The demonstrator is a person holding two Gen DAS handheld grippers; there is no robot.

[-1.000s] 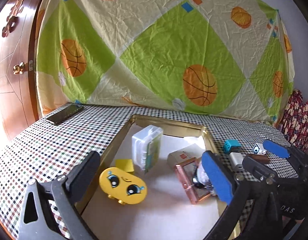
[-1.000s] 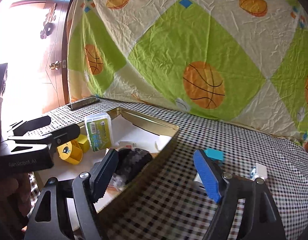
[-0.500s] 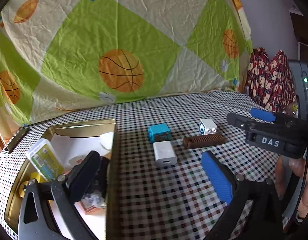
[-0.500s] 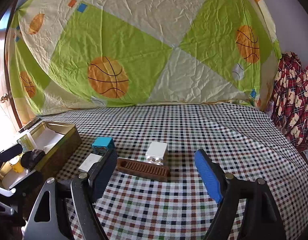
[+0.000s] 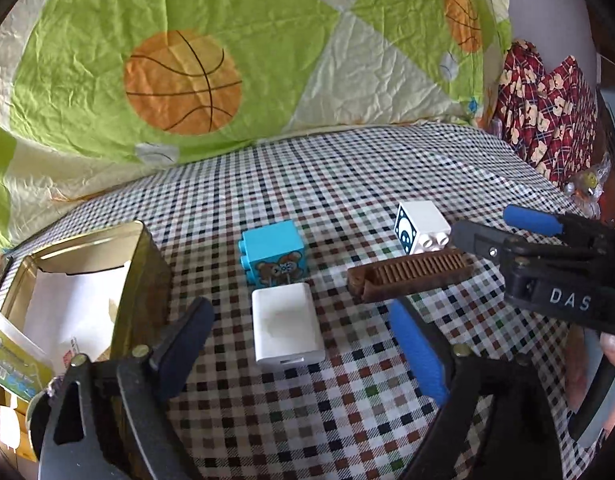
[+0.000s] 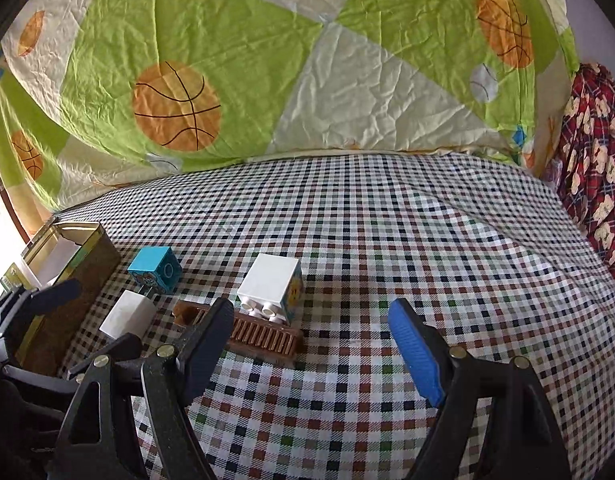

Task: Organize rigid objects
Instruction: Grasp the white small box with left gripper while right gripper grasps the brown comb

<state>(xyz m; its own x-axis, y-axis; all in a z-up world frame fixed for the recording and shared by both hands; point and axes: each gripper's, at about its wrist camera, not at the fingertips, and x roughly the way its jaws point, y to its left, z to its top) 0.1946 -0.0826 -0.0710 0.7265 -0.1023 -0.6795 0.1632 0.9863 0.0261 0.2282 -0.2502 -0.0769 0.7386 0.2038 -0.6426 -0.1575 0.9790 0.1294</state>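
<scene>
White charger (image 5: 285,326) lies just beside the gold tin (image 5: 143,276), between the left gripper's (image 5: 303,340) spread, empty fingers, which have just been closing. Right gripper (image 6: 311,340), gaping empty, hovers near the brown comb (image 6: 263,332).

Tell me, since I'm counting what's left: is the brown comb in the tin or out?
Out. The comb lies on the checked cloth, apart from the tin.

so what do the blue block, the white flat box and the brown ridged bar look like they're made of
Blue block: moulded plastic, it seems; smooth, slightly glossy, with round studs on one side and a printed bear picture.
White flat box: probably hard plastic, matte to satin, with rounded corners and a slot at its near end.
Brown ridged bar: unclear; dull brown with fine parallel ridges, so plastic or wood.
</scene>
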